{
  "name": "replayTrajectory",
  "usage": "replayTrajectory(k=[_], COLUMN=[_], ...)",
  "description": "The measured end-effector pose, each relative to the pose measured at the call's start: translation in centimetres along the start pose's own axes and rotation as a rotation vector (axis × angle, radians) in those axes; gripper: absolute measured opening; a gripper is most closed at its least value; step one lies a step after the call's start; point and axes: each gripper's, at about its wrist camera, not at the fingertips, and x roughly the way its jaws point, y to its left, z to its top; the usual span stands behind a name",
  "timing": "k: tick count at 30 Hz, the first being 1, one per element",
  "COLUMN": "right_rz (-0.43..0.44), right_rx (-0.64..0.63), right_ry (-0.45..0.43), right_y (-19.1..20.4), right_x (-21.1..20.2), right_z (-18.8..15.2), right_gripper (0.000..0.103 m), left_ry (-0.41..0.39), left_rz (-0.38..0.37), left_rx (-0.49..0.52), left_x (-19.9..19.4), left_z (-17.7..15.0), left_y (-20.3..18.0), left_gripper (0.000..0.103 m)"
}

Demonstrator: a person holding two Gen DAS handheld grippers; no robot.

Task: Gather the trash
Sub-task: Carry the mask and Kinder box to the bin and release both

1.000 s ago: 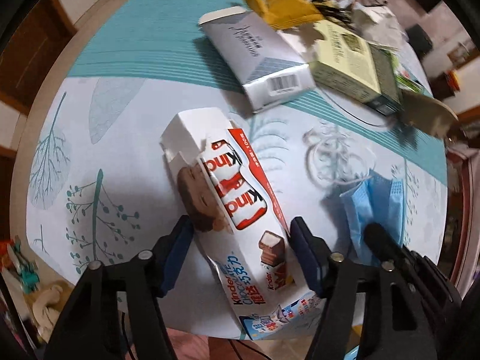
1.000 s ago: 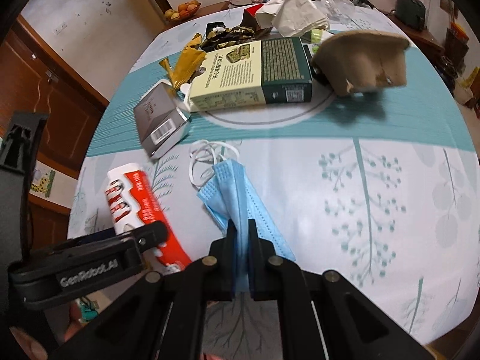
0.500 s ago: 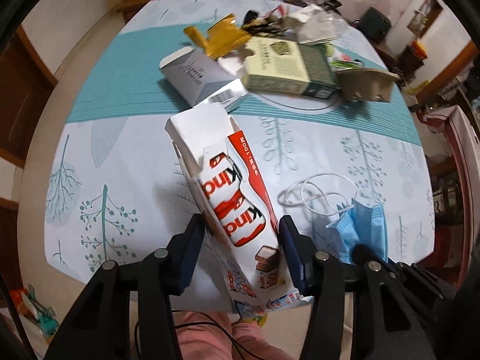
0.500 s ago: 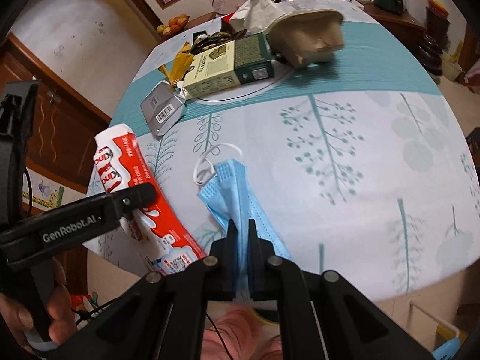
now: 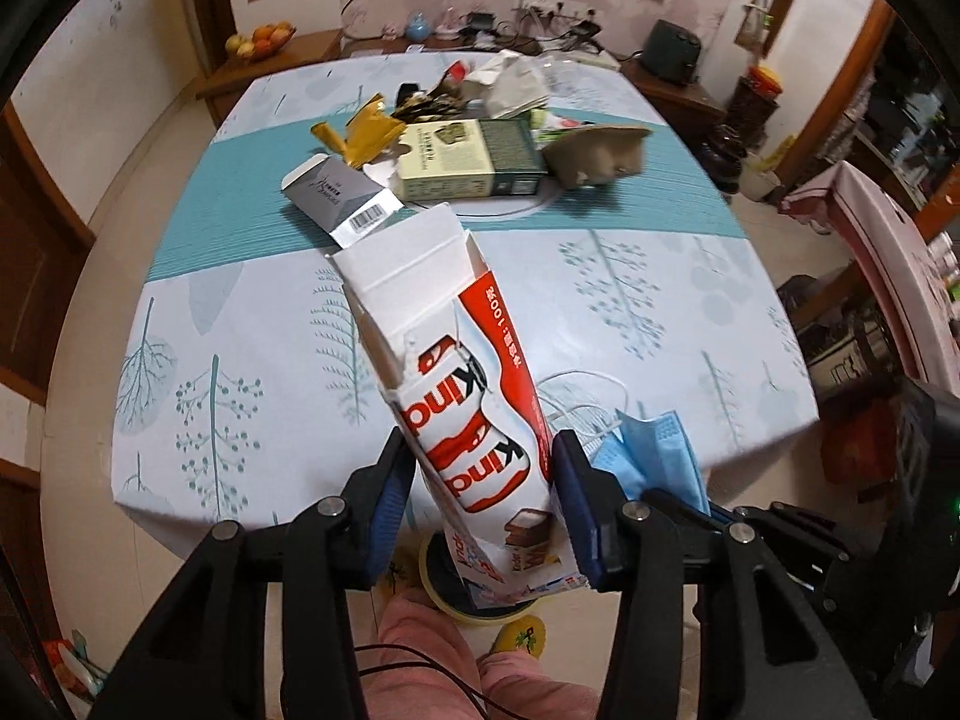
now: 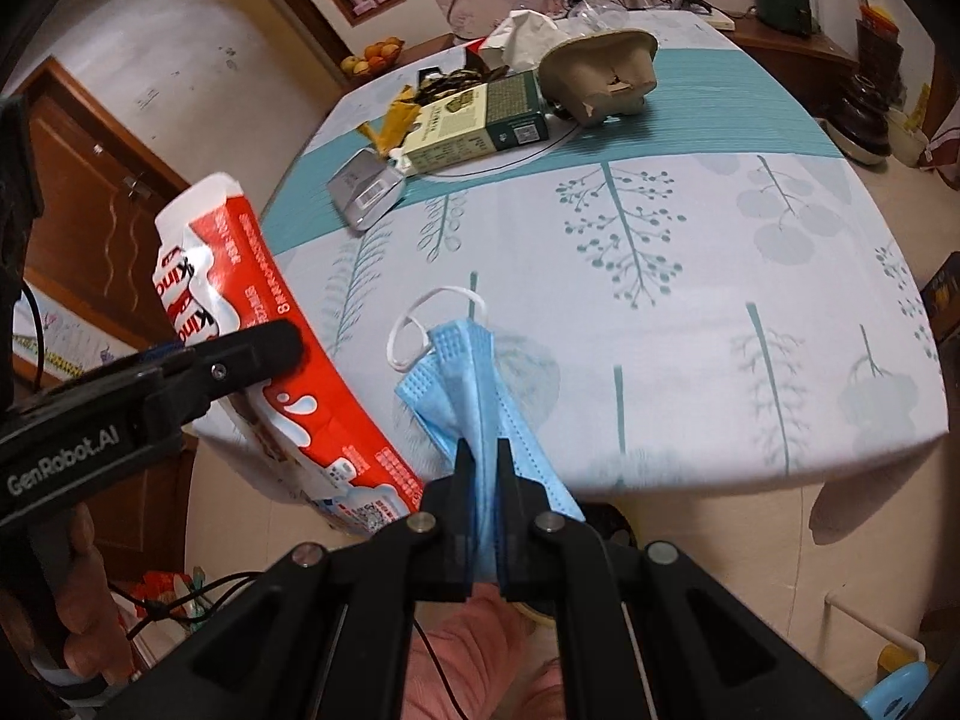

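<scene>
My left gripper is shut on a torn red and white Kinder box and holds it lifted off the table, past the near edge; the box also shows in the right wrist view. My right gripper is shut on a blue face mask, its white ear loops hanging over the table edge. The mask shows in the left wrist view just right of the box.
On the far half of the tablecloth-covered table lie a grey carton, a green box, a yellow wrapper, a brown pulp tray and crumpled white paper. A yellow-rimmed bin stands on the floor below.
Both grippers pulled back and up from the table. The Kinder box and the mask left the tabletop and now hang at the near edge.
</scene>
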Motion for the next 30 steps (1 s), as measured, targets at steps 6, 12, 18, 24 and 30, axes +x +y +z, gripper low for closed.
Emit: replayTrajectory(k=[6, 12, 18, 24, 30], right_rz=[0.02, 0.03, 0.017, -0.007, -0.051], right_rx=[-0.017, 0.039, 0.164, 0.302, 0.442], right_ry=[-0.003, 0.043, 0.104, 0.146, 0.173], right_y=[-0.8, -2.8, -5.1, -7.3, -10.0], right_x=[-2.8, -3.4, -1.5, 2.0, 9.1], right_z=[-3.7, -7.9, -11.1, -14.5, -18.7], right_gripper=[0.004, 0.004, 0.004, 0.004, 0.005], left_ry=[-0.009, 0.013, 0.048, 0.067, 0.066], left_rz=[-0.007, 0.006, 0.007, -0.015, -0.035], left_rx=[0.036, 0.103, 0.202, 0.283, 0.397], left_x=[-2.2, -2.1, -0.2, 4.6, 12.9], left_z=[-4.2, -8.1, -11.0, -13.9, -18.3], left_y=[-1.1, -2.1, -3.5, -4.4, -4.5], left_gripper=[0.045, 0.045, 0.045, 0.046, 0.049])
